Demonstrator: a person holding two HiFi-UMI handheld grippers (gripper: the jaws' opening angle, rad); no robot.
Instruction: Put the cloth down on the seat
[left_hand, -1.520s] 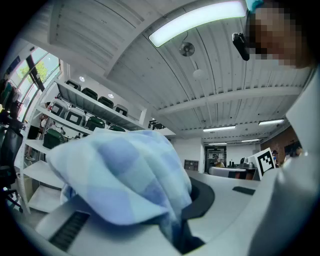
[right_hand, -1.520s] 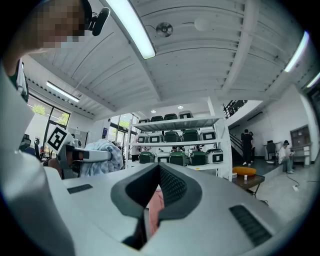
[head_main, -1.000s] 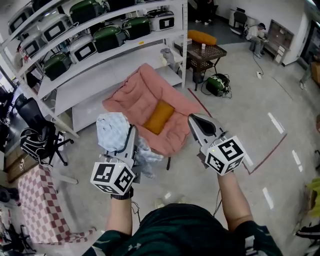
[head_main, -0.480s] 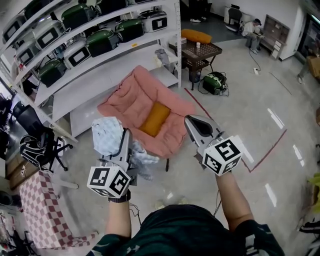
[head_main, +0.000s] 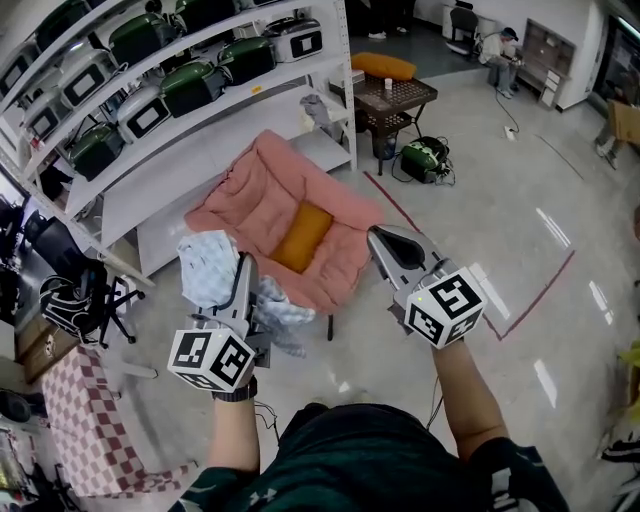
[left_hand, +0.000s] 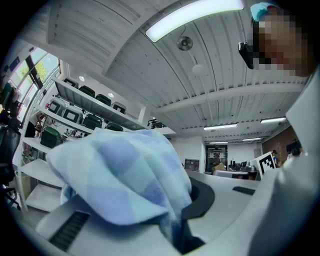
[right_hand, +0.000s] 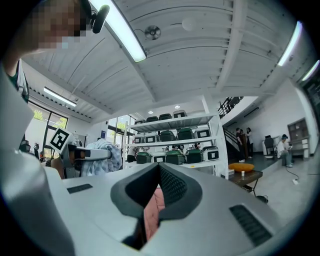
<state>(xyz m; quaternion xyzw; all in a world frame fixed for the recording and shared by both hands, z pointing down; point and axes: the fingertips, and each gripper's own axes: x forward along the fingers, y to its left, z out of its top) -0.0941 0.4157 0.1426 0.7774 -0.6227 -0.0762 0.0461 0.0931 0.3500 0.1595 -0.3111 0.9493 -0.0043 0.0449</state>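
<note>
Holding the cloth (head_main: 205, 265) up off the floor in the left gripper (head_main: 243, 268). Jaws closed almost fully on a pinched fold, with the pale blue checked bulk heaped over the jaw tips and trailing down the near side. Not yet on the seat (head_main: 262, 190); carried just ahead of the left gripper's cube, apparently above bare floor by the seat's near left edge.

Pink seat just beyond and to the right of the left gripper's tips, with an orange cushion (head_main: 303, 237) lying in its middle and nothing else on it.

Right gripper (head_main: 384, 242) about level with the left, well apart from it on the right. Jaws drawn together to a thin slit and gripping nothing; only the pink of the seat visible through the slit.

Beyond the seat, a white shelf (head_main: 200, 165) loaded with green and white appliances.

Judged by position: pick-up done, carry nearly done. Left to do: reach forward and to the right over the seat, lower, open the jaws, pull clear. Worth watching for the loose end snagging on a jaw at release.
</note>
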